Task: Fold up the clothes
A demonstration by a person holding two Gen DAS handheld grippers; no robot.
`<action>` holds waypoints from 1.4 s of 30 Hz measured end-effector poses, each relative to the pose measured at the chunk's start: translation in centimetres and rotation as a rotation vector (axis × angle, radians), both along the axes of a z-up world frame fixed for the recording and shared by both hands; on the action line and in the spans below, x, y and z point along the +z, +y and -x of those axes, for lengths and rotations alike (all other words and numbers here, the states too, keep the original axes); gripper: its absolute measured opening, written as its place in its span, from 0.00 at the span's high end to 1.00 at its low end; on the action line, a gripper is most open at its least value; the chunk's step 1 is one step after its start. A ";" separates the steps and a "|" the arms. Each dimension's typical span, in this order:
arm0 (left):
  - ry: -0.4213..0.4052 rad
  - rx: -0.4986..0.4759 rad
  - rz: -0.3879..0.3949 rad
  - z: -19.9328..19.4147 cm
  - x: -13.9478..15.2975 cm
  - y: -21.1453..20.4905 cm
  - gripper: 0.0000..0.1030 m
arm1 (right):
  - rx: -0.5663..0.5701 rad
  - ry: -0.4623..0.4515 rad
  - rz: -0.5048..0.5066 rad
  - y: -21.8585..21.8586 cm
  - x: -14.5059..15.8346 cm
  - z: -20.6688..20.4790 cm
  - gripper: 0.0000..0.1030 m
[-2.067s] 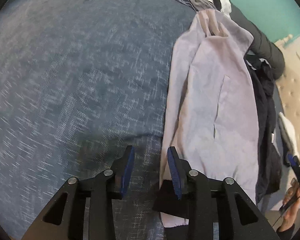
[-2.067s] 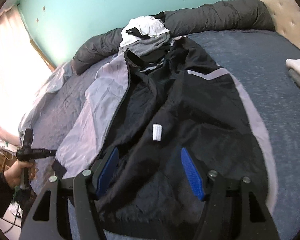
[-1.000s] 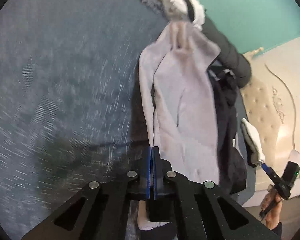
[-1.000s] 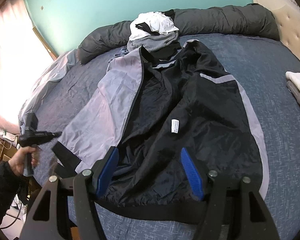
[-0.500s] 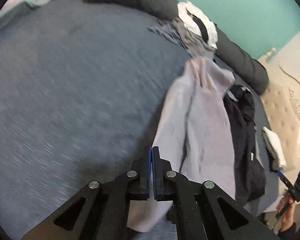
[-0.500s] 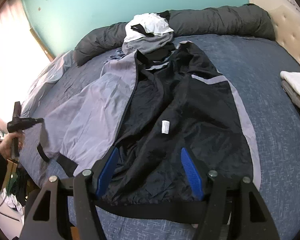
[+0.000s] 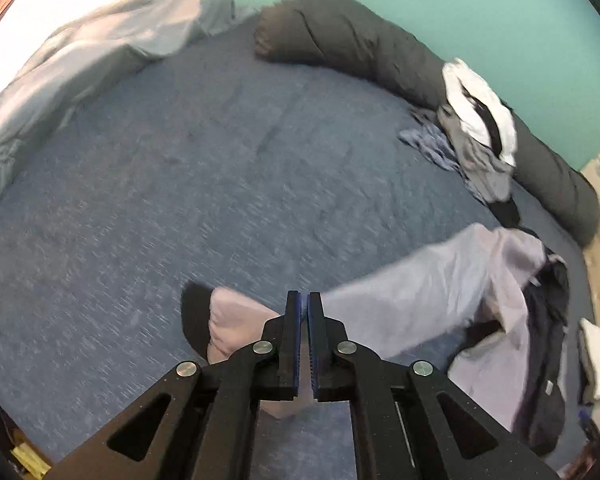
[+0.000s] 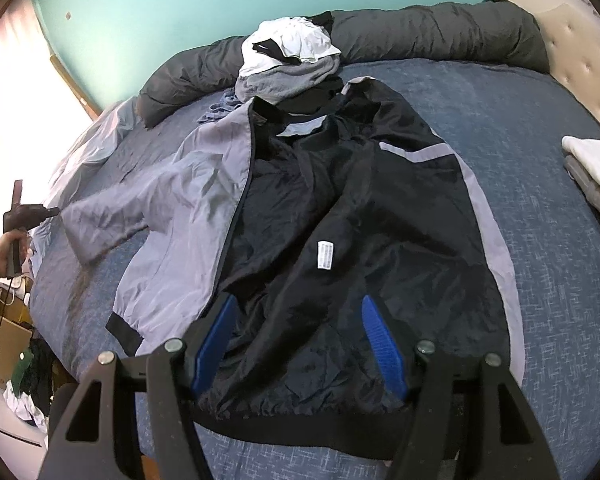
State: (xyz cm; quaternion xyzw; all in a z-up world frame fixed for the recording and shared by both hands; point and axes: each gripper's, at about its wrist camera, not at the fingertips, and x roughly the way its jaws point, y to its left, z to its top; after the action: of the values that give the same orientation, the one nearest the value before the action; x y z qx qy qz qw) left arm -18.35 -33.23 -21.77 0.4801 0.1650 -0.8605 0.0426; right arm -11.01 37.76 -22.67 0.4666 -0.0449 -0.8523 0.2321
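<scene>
A grey and black jacket (image 8: pixel 340 220) lies open on the bed, black lining up, with a white label at its middle. Its left grey sleeve (image 8: pixel 104 224) is stretched out sideways, away from the body. My left gripper (image 7: pixel 304 304) is shut on the sleeve (image 7: pixel 420 280) near its black cuff (image 7: pixel 192 312). In the right wrist view the left gripper (image 8: pixel 54 211) shows at the far left, held by a hand. My right gripper (image 8: pixel 298 300) hovers open over the lining near the black hem, with nothing between its fingers.
The blue bed cover (image 7: pixel 180 160) spreads wide to the left. A pile of white and grey clothes (image 8: pixel 292 60) leans on a dark rolled duvet (image 8: pixel 440 36) at the back. Folded items (image 8: pixel 592 164) sit at the right by the padded headboard (image 8: pixel 580 40). Clutter (image 8: pixel 20 360) lies beside the bed.
My left gripper closed on the grey sleeve and drew it out to the left, unfolding it from the jacket front. The right gripper stayed open over the hem.
</scene>
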 end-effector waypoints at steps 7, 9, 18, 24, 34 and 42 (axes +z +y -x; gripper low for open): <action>-0.042 -0.153 -0.099 -2.4 -3.5 5.6 0.76 | -0.023 -0.040 0.025 1.2 -0.8 0.2 0.36; -0.054 -0.196 -0.128 -3.1 -4.5 7.2 0.74 | -0.026 -0.058 0.033 1.5 -1.3 0.2 0.36; -0.237 -0.405 -0.260 -7.2 -12.5 16.1 0.65 | -0.135 -0.089 0.001 7.3 -2.5 0.5 0.36; -0.272 -0.405 -0.319 -8.4 -15.0 18.2 0.62 | -0.280 -0.148 0.045 13.4 -4.0 0.7 0.36; -0.278 -0.432 -0.283 -9.5 -15.4 20.4 0.73 | -0.378 -0.244 0.066 16.6 -8.3 1.7 0.36; -0.245 -0.496 -0.245 -11.1 -13.0 22.0 0.82 | -0.363 -0.262 0.064 16.5 -9.5 1.5 0.52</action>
State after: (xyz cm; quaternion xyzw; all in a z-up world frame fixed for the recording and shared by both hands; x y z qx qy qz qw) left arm -7.20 -11.25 -34.74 0.6074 0.1388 -0.7542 -0.2075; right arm -12.52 54.25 -32.17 0.5498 -0.1850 -0.8104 0.0818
